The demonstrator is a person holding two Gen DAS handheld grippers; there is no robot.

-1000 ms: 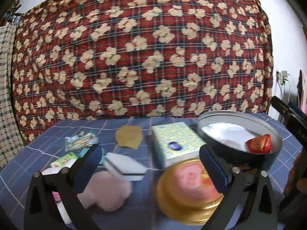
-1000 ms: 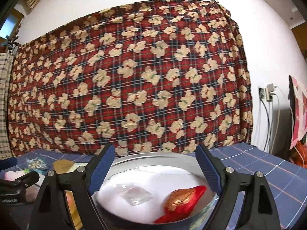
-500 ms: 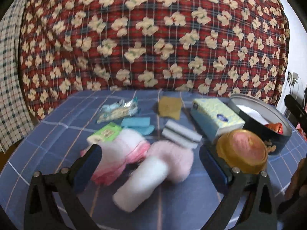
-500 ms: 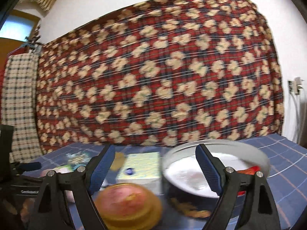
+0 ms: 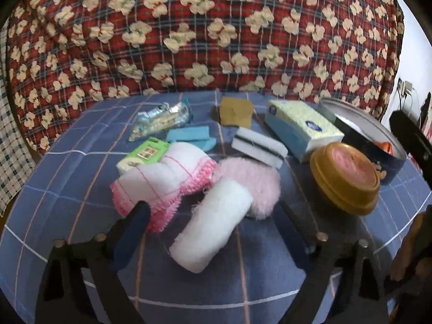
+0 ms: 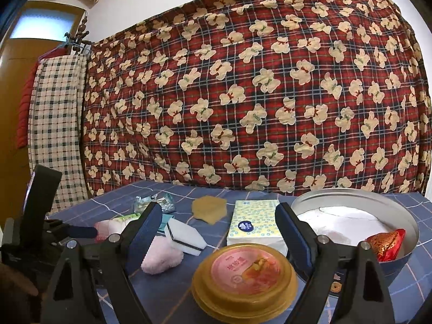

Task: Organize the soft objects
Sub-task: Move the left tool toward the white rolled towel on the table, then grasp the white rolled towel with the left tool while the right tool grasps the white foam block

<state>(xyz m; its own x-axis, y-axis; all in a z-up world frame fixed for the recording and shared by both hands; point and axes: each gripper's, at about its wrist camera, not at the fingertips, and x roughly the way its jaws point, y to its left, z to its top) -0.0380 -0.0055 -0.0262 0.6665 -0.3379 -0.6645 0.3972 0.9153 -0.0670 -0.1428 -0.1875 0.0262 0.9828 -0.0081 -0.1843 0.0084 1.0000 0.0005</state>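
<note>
**Fingers spread over the soft pile**

Both of my left fingers (image 5: 129, 232) stand apart, having just been closing a little, with the near end of the white rolled towel (image 5: 213, 229) lying between them, untouched as far as I can see. Left gripper (image 5: 213, 232) points down at the blue checked tablecloth (image 5: 54, 205). Just left of the roll sits the pink-edged folded cloth (image 5: 162, 181), and a fluffy pink puff (image 5: 251, 186) presses against the roll's far end. Behind those lie a white sponge (image 5: 259, 148), a blue cloth (image 5: 189, 135) and a green packet (image 5: 145, 154).

Right gripper (image 6: 218, 229) is spread wide and holds nothing. A gold lidded tub (image 6: 244, 278) sits right below it, the tissue pack (image 6: 255, 222) just beyond, and the round tin (image 6: 356, 224) with a red pouch (image 6: 386, 244) to the right.
</note>
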